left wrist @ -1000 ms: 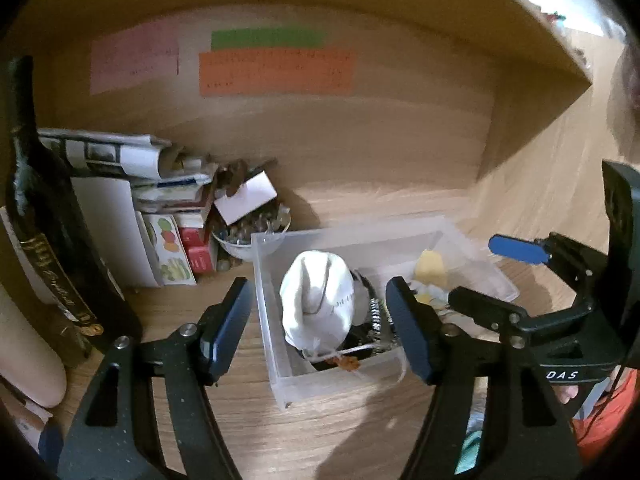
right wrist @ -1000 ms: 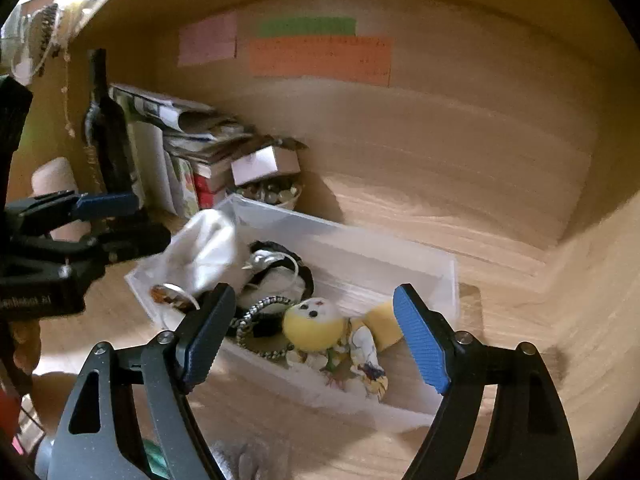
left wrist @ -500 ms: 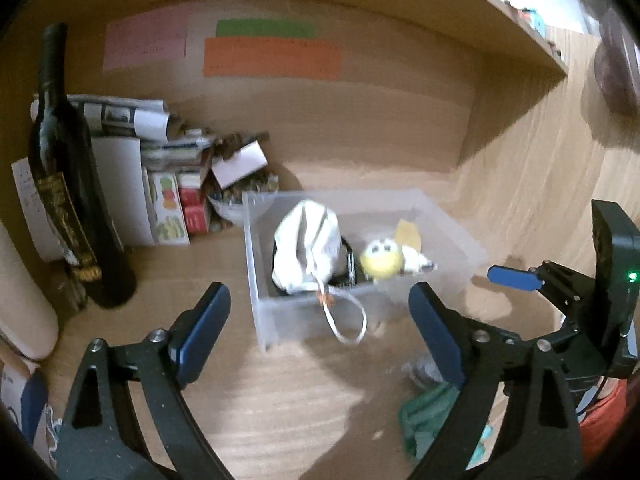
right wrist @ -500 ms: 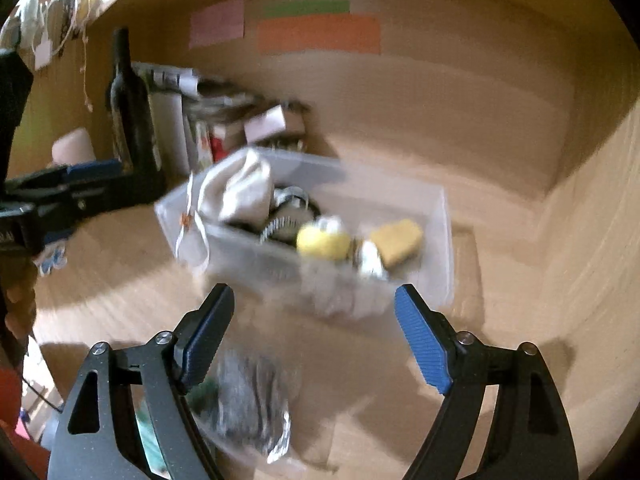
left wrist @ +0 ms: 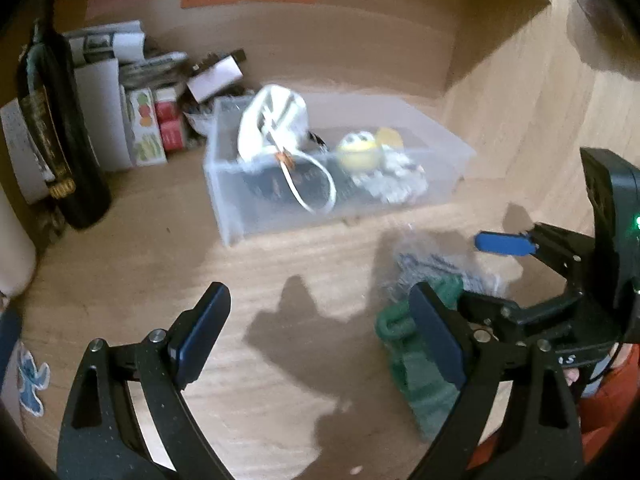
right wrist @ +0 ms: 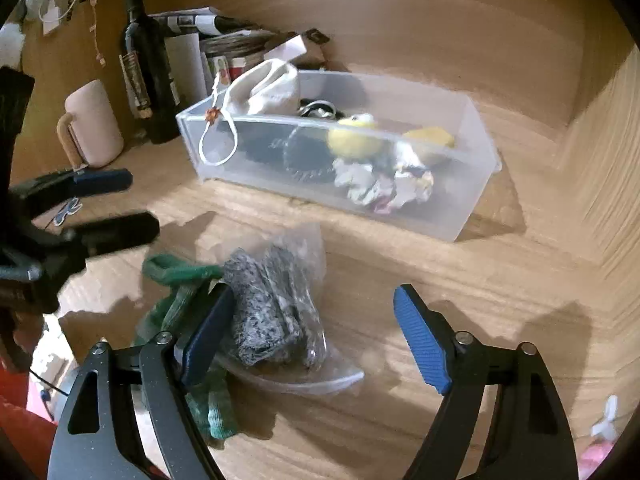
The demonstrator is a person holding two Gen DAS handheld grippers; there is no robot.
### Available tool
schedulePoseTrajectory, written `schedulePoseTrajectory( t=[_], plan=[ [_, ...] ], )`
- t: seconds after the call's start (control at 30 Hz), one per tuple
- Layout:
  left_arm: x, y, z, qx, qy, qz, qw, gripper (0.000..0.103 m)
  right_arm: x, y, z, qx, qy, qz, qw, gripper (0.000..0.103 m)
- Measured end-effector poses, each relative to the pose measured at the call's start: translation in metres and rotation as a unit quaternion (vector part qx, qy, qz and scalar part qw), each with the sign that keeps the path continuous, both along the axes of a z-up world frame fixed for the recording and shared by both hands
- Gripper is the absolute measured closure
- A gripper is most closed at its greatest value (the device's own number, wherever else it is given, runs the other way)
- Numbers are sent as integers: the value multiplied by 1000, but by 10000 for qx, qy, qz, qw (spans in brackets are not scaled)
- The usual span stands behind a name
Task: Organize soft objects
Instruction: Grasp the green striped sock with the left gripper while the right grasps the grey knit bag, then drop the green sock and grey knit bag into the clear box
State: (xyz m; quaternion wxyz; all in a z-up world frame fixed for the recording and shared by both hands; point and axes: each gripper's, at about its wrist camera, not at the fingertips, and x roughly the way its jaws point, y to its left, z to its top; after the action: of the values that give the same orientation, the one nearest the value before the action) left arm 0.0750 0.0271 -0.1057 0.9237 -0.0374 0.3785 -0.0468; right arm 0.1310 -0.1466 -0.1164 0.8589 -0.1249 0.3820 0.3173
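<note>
I have my left gripper (left wrist: 316, 334) spread wide over bare wooden desk (left wrist: 280, 272), holding nothing, and my right gripper (right wrist: 312, 334) is just as wide and empty. Between the right gripper's fingers lies a clear plastic bag with grey knit fabric (right wrist: 276, 312), lying on the desk and touching a green knit cloth (right wrist: 176, 280) on its left. Farther back stands the clear plastic bin (right wrist: 472, 168), holding a white drawstring pouch (right wrist: 268, 88) and a yellow plush toy (right wrist: 354, 140), with a dark wine bottle (right wrist: 146, 60) to its left
</note>
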Motion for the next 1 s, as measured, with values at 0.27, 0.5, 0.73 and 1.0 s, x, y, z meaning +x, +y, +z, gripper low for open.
schedulePoseTrajectory(
  t=[0.27,0.5,0.73,1.0],
  plan=[
    [-11,-14,-12,-206,216,-90,9995,11,-7,-7,-8,337,203,81,9992,68],
    [-12,-27,-25,-174,364,-201,9990,11,-9,-32,3,498,-120,-448,9977,78],
    [-7,-41,-34,-275,363,-363,9983,34,-10,-61,15,699,-300,-866,9933,79],
    [4,-45,-31,-340,304,-488,9978,85,-14,-59,23,746,-458,-843,9926,79]
  ],
)
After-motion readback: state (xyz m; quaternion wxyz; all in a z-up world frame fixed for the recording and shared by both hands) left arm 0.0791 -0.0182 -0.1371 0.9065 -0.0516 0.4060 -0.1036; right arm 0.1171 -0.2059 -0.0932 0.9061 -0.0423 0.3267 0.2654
